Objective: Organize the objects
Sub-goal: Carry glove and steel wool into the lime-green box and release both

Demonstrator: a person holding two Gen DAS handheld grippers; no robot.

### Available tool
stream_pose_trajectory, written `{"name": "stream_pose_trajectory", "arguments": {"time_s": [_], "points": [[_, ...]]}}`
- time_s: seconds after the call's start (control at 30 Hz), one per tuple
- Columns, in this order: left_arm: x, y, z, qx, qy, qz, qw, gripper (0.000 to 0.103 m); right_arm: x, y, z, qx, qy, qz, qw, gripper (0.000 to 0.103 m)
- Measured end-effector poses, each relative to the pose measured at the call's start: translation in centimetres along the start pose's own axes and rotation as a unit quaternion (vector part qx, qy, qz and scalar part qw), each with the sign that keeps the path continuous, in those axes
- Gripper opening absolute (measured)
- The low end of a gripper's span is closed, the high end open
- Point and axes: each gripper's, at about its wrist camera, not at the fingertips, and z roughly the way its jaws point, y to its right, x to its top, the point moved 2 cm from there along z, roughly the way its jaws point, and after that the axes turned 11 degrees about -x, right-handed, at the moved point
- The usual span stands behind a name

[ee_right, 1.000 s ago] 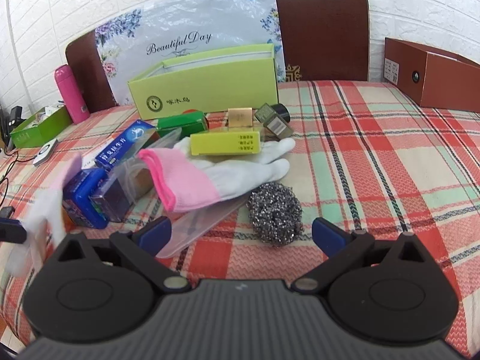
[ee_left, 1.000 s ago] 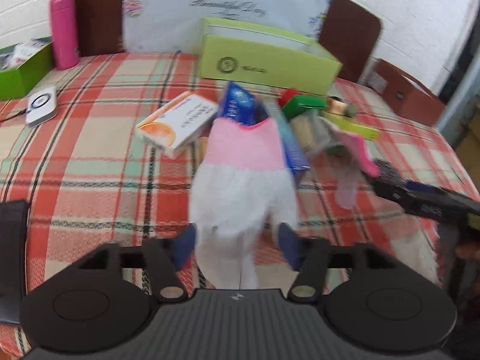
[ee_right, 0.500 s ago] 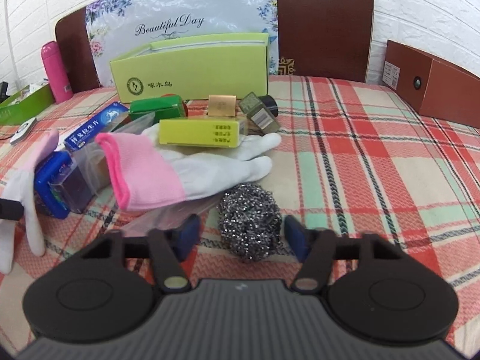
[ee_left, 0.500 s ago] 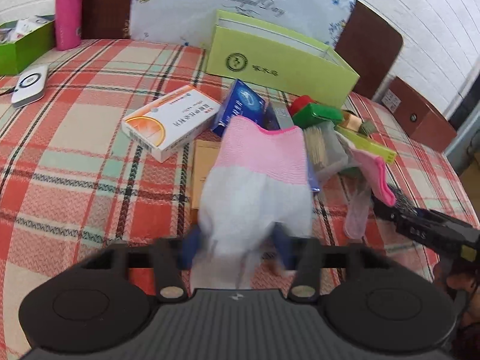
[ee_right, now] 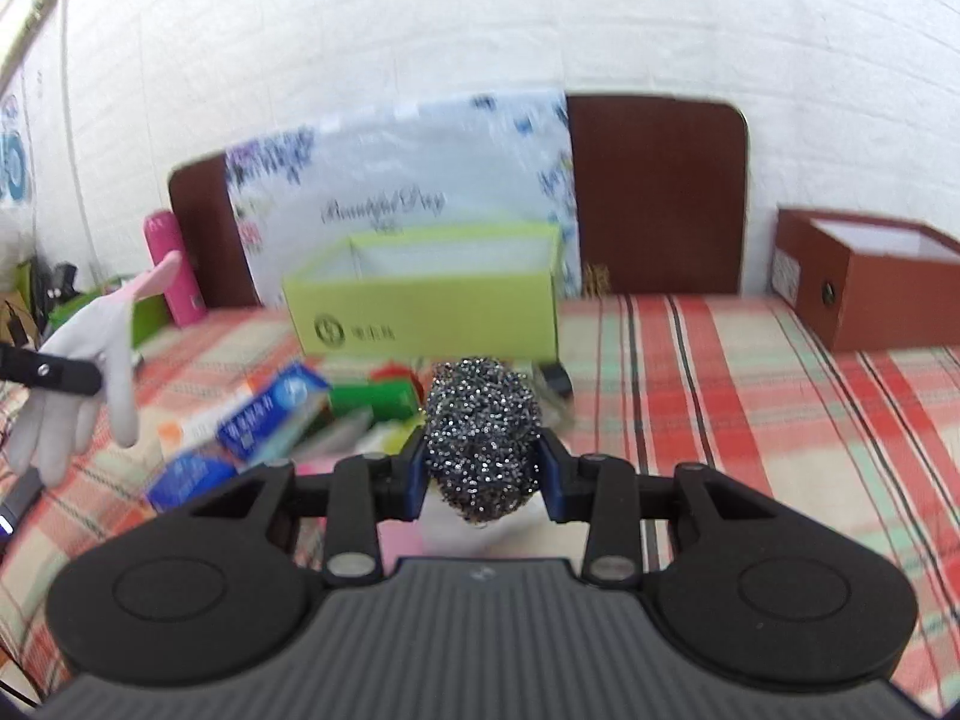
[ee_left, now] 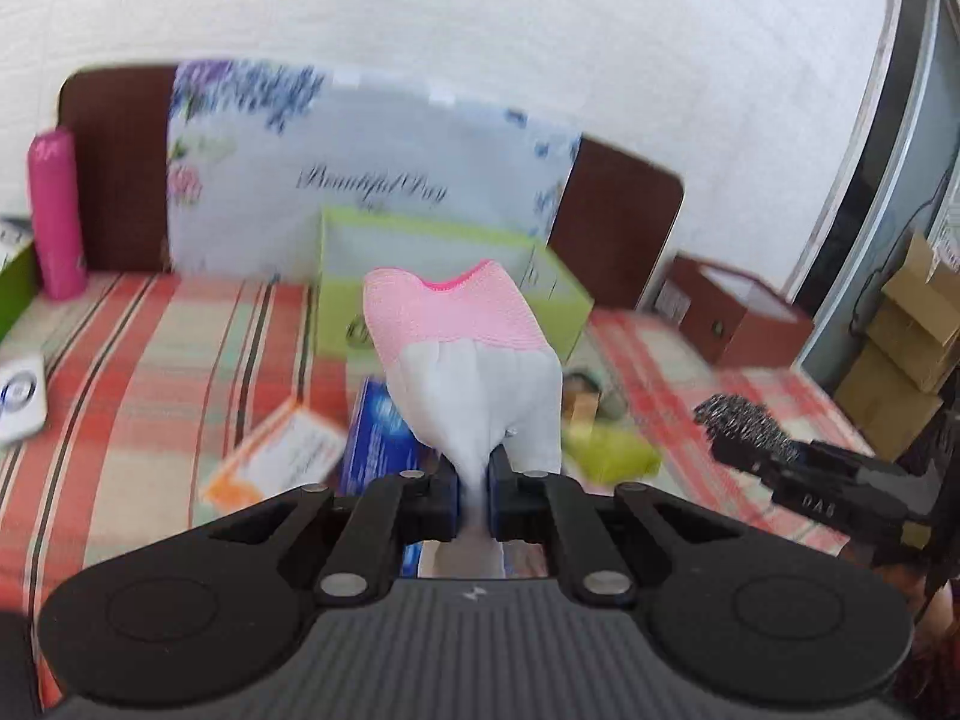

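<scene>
My left gripper (ee_left: 474, 495) is shut on a white glove with a pink cuff (ee_left: 468, 354), held up above the plaid table with its cuff standing upward. The same glove (ee_right: 90, 354) shows at the left edge of the right wrist view, its fingers hanging down. My right gripper (ee_right: 483, 480) is shut on a steel wool ball (ee_right: 483, 432), lifted off the table; that ball (ee_left: 744, 420) appears at the right of the left wrist view. An open lime-green box (ee_right: 426, 294) stands behind both, in front of a floral board.
On the plaid cloth (ee_right: 750, 396) lie a blue carton (ee_right: 273, 408), a green box (ee_right: 375, 399), an orange-and-white carton (ee_left: 276, 459) and other small items. A brown open box (ee_right: 870, 282) sits far right, a pink bottle (ee_left: 54, 213) far left. Two chair backs stand behind.
Both grippers closed, the left on the glove and the right on the steel wool, and both rose from the table with them. The views now tilt up toward the wall.
</scene>
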Motion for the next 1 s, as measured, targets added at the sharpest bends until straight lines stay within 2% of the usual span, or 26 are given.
{"name": "stream_pose_trajectory", "arguments": {"time_s": [0.1, 0.23, 0.33, 0.43, 0.63, 0.73, 0.83, 0.87, 0.9, 0.93, 0.97, 1.0], "points": [[2.9, 0.3, 2.1, 0.002, 0.02, 0.015, 0.9997, 0.007, 2.6, -0.8, 1.5, 0.015, 0.024, 0.0, 1.0, 0.035], [6.9, -0.6, 5.8, 0.008, 0.043, 0.004, 0.999, 0.007, 5.7, -1.9, 4.4, 0.019, 0.049, -0.005, 0.999, 0.035], [9.6, -1.6, 8.8, 0.014, 0.057, -0.01, 0.9982, 0.007, 7.4, -2.4, 7.8, 0.029, 0.042, -0.001, 0.999, 0.036], [11.8, -2.8, 12.3, 0.02, 0.053, -0.012, 0.9983, 0.007, 8.8, -2.9, 12.0, 0.025, 0.028, -0.009, 0.999, 0.036], [13.7, -6.5, 18.8, 0.032, 0.035, -0.028, 0.9985, 0.007, 9.8, -3.3, 20.2, 0.016, 0.002, -0.001, 1.0, 0.036], [13.9, -8.1, 21.4, 0.042, 0.021, -0.031, 0.9984, 0.007, 9.8, -3.5, 23.6, 0.015, -0.011, -0.004, 1.0, 0.036], [13.5, -9.1, 23.1, 0.037, 0.007, -0.034, 0.9987, 0.009, 9.3, -3.8, 26.2, 0.011, -0.027, -0.007, 1.0, 0.039], [13.3, -9.3, 23.2, 0.036, 0.011, -0.034, 0.9987, 0.015, 9.0, -3.9, 26.9, 0.011, -0.031, -0.014, 0.999, 0.043], [13.1, -9.5, 23.3, 0.036, 0.01, -0.034, 0.9987, 0.037, 9.0, -4.1, 27.5, 0.012, -0.035, -0.023, 0.999, 0.062], [12.9, -9.6, 23.2, 0.042, 0.005, -0.038, 0.9984, 0.071, 8.8, -4.2, 27.7, 0.008, -0.035, -0.028, 0.999, 0.074], [12.7, -9.6, 23.1, 0.053, 0.007, -0.039, 0.9978, 0.083, 8.7, -4.2, 27.4, 0.005, -0.025, -0.03, 0.999, 0.09], [12.4, -9.5, 22.7, 0.063, 0.018, -0.035, 0.9972, 0.088, 8.7, -4.1, 26.9, 0.003, -0.009, -0.032, 0.999, 0.095]]}}
